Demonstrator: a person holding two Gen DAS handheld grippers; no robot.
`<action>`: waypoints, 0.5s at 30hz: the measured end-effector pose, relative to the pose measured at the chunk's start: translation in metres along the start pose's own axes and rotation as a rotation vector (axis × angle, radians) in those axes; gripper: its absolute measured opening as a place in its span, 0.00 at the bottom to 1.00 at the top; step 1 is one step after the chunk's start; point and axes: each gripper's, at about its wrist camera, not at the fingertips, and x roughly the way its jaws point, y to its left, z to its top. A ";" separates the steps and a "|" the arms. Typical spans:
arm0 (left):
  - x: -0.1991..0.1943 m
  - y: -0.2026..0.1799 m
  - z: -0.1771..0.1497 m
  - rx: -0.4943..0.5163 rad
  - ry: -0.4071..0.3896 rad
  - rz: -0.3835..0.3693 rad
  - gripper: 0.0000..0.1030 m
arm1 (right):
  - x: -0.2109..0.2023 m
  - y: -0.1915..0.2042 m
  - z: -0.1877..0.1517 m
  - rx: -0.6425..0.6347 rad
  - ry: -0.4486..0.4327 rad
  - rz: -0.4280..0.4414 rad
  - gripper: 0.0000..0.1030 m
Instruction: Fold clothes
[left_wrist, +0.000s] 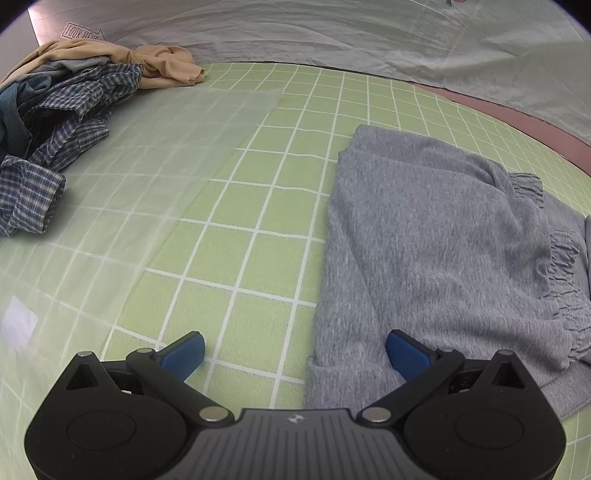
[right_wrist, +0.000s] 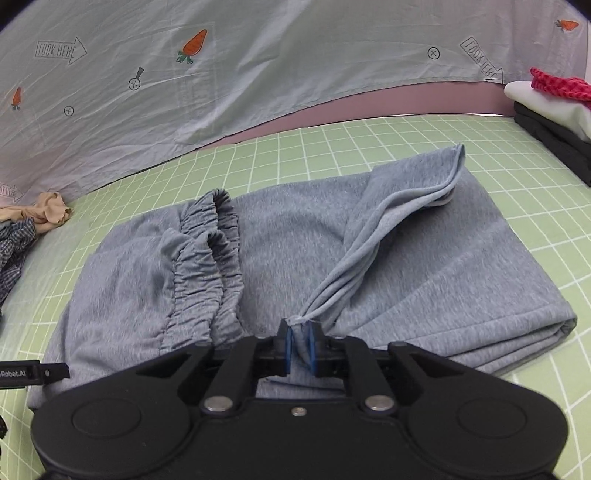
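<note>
The right gripper (right_wrist: 300, 345) sits low over the near edge of the grey trousers (right_wrist: 280, 258), its blue pads (right_wrist: 288, 349) pinched together on a bunched hem that rises from the trousers as a taut ridge running away toward their far right corner. The left gripper (left_wrist: 295, 354) hovers with its jaws spread wide, one blue finger over the bare green checked sheet (left_wrist: 240, 229) and the other above the trousers' left edge, gripping nothing. The trousers lie folded on the sheet, soft heather grey, their gathered elastic waistband (right_wrist: 207, 266) crumpled on top, left of the pinched hem. Well to the left of the trousers is a heap of blue plaid shirt (left_wrist: 55, 122) and tan cloth (left_wrist: 162, 66). Beyond their far right corner stands a stack of folded clothes (right_wrist: 554, 114).
</note>
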 end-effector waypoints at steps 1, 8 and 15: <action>0.000 0.000 0.001 0.001 0.002 -0.001 1.00 | -0.004 -0.004 0.002 0.032 -0.017 0.008 0.25; 0.000 0.001 0.005 -0.006 0.020 0.000 1.00 | -0.015 -0.040 0.030 0.210 -0.138 -0.054 0.55; 0.000 -0.005 0.014 0.031 0.007 0.056 1.00 | 0.033 -0.071 0.052 0.295 -0.110 -0.089 0.58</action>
